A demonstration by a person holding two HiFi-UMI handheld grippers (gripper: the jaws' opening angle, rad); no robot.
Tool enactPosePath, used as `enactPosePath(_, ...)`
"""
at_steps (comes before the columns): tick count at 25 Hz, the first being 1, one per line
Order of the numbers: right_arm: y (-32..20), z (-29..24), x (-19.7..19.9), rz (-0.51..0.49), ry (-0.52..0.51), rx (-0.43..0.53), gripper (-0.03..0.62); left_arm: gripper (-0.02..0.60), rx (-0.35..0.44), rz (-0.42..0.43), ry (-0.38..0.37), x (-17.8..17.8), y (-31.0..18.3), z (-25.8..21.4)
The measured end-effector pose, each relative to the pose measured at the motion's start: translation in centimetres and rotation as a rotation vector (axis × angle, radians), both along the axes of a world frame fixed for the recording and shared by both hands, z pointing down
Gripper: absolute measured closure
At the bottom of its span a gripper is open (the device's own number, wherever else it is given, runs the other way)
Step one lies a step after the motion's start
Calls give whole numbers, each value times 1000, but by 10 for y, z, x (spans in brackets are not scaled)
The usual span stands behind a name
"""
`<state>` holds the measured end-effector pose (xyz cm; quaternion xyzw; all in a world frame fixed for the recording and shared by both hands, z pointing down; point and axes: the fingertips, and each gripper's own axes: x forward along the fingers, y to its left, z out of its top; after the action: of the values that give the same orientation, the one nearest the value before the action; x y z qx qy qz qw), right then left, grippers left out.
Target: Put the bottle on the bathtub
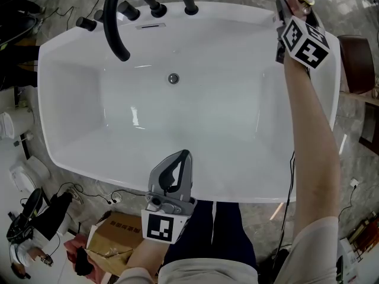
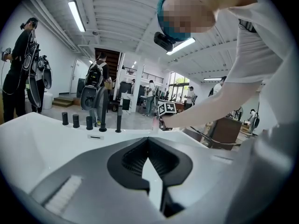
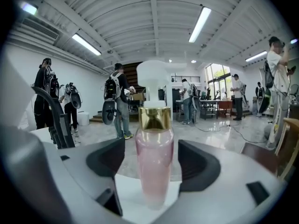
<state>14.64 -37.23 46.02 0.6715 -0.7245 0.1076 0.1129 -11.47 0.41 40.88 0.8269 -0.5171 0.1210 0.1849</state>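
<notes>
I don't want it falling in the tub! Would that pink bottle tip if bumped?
Probably yes: the pink pump bottle is tall and narrow, with a gold collar up top, so a nudge could topple it. It looks smooth and glossy, so likely slippery. The bathtub rim under it looks flat, which helps.

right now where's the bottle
In the right gripper view the bottle stands upright on the bathtub's far right corner, between the right gripper's open jaws.

bottle (image 3: pixel 154 167) pink, gold, white | bathtub (image 1: pixel 71 70) white | faucet (image 1: pixel 109 16) black
</notes>
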Motion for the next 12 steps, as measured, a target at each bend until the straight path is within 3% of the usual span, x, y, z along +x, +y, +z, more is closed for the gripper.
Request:
enactPosePath(4,5,1,-5,-25,25,-2,267,572,-1,-3,-1,-1,-1,1)
enactPosePath(12,38,-4,-6,-9,-76,26,267,572,64,-36,-17,-5,-12,-8)
